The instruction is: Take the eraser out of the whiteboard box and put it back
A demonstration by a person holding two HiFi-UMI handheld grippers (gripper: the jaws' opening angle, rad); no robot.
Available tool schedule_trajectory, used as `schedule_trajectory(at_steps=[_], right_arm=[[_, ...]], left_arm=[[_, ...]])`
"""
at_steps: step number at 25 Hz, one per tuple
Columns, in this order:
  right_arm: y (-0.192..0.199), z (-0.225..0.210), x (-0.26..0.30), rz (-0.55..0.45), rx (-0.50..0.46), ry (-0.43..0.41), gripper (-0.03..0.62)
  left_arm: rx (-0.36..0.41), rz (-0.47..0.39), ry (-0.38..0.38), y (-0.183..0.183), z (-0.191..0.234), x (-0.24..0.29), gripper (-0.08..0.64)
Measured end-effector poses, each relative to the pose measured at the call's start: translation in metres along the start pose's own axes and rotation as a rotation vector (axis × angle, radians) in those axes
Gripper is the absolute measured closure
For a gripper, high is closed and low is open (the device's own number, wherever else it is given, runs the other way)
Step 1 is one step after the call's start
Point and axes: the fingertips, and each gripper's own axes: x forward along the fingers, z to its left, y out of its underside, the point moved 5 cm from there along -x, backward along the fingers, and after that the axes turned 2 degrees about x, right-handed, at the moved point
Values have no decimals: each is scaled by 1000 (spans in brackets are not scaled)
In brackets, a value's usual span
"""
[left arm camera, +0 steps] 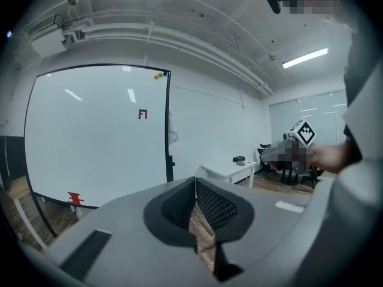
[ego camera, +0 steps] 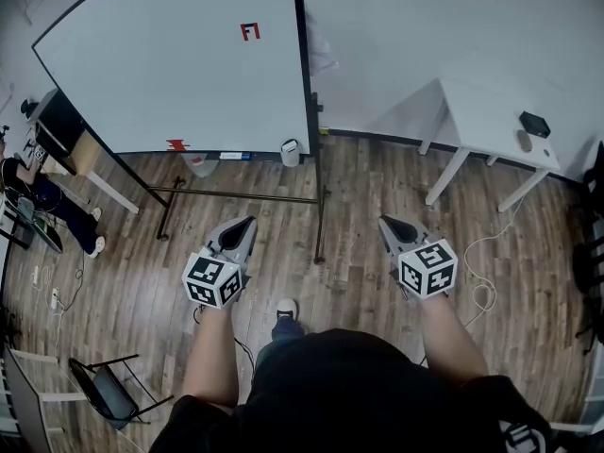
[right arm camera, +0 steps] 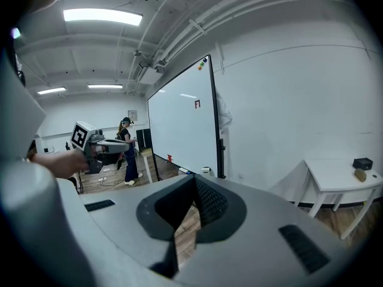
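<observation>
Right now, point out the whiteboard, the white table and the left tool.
whiteboard point(ego camera: 179, 64), head view, bare middle of the board.
white table point(ego camera: 491, 121), head view, bare tabletop.
left tool point(ego camera: 247, 225), head view, tips of its closed jaws.

Grey left gripper point(ego camera: 247, 223), right gripper point(ego camera: 386, 222), marker cubes point(ego camera: 213, 279), black shirt point(ego camera: 340, 385)

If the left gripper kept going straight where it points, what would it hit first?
Nothing near the left gripper: open floor, then probably the whiteboard post or the wall beside it; depth is unclear.

From the head, looking steeply down on the wooden floor point(ego camera: 311, 225); from both gripper views, facing forward toward the same distant whiteboard point(ego camera: 179, 55)
</observation>
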Motion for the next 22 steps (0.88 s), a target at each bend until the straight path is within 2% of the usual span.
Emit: schedule_trajectory(at_steps=[11,22], right_arm=[[-13,2,67,22,31,29,598],[-34,-5,136,40,56,76,598]], left_arm=[[-6,29,50,12,68,34,546],[-19,29,125,8,143,90,546]])
